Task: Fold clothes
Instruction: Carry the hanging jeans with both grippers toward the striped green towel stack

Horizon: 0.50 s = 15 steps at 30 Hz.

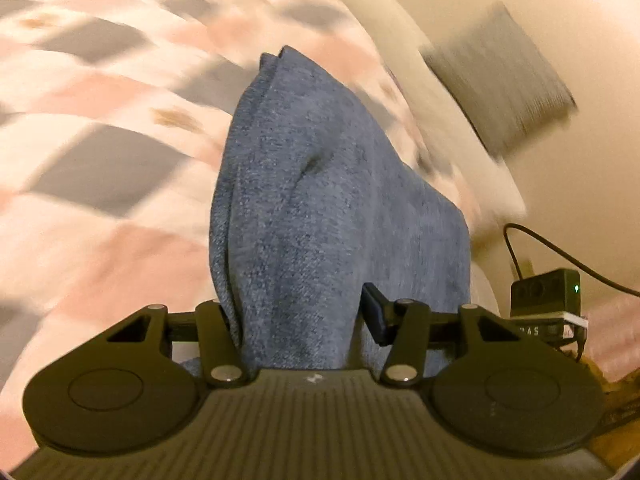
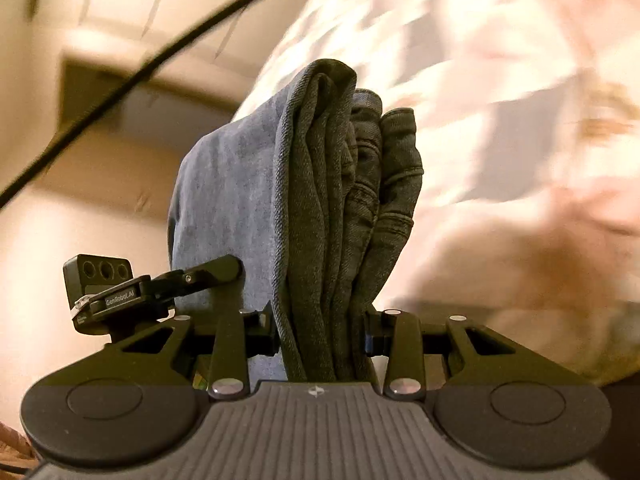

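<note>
A folded pair of blue jeans (image 1: 320, 200) hangs between both grippers above a bed. In the left wrist view my left gripper (image 1: 300, 320) is shut on the denim, which stands up in a broad fold and hides the fingertips. In the right wrist view my right gripper (image 2: 320, 332) is shut on several bunched layers of the jeans (image 2: 340, 200), with hems and seams showing at the top. The other gripper's camera block (image 2: 104, 284) shows at the left, touching the same cloth.
A bedspread (image 1: 100, 120) with pink, grey and white diamonds lies under the jeans, blurred by motion. A grey cushion (image 1: 504, 76) rests by a cream wall. A black cable (image 2: 140, 68) crosses the right wrist view.
</note>
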Motion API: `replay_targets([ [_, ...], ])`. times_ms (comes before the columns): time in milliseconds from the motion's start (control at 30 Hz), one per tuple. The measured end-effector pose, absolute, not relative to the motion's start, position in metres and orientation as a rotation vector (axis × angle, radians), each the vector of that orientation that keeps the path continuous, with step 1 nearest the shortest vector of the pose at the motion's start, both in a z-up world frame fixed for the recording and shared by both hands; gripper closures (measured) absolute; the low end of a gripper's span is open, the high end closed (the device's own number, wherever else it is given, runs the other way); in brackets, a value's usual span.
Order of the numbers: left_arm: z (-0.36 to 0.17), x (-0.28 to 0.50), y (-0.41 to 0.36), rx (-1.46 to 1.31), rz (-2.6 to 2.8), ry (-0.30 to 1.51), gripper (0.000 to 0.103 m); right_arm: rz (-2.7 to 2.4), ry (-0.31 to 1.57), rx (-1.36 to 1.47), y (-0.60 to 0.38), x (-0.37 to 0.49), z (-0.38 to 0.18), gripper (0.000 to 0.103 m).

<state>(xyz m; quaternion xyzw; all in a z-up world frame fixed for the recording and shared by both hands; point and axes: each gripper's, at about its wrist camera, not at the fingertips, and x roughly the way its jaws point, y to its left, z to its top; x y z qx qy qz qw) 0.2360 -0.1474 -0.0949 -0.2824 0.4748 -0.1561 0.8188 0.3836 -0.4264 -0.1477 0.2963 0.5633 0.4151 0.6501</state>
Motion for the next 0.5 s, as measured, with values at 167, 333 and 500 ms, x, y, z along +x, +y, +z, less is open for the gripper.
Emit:
replay_targets([
  [167, -0.047, 0.141, -0.085, -0.665, -0.060, 0.900, 0.057, 1.210, 1.342, 0.550, -0.325, 0.384, -0.119, 0.067],
  [333, -0.017, 0.046, -0.022, -0.718, 0.142, 0.771, 0.057, 1.426, 1.355, 0.419, -0.214, 0.362, -0.095, 0.067],
  [500, -0.010, -0.038, 0.042, -0.753, 0.258, 0.665, 0.057, 1.555, 1.352, 0.325, -0.101, 0.315, -0.080, 0.068],
])
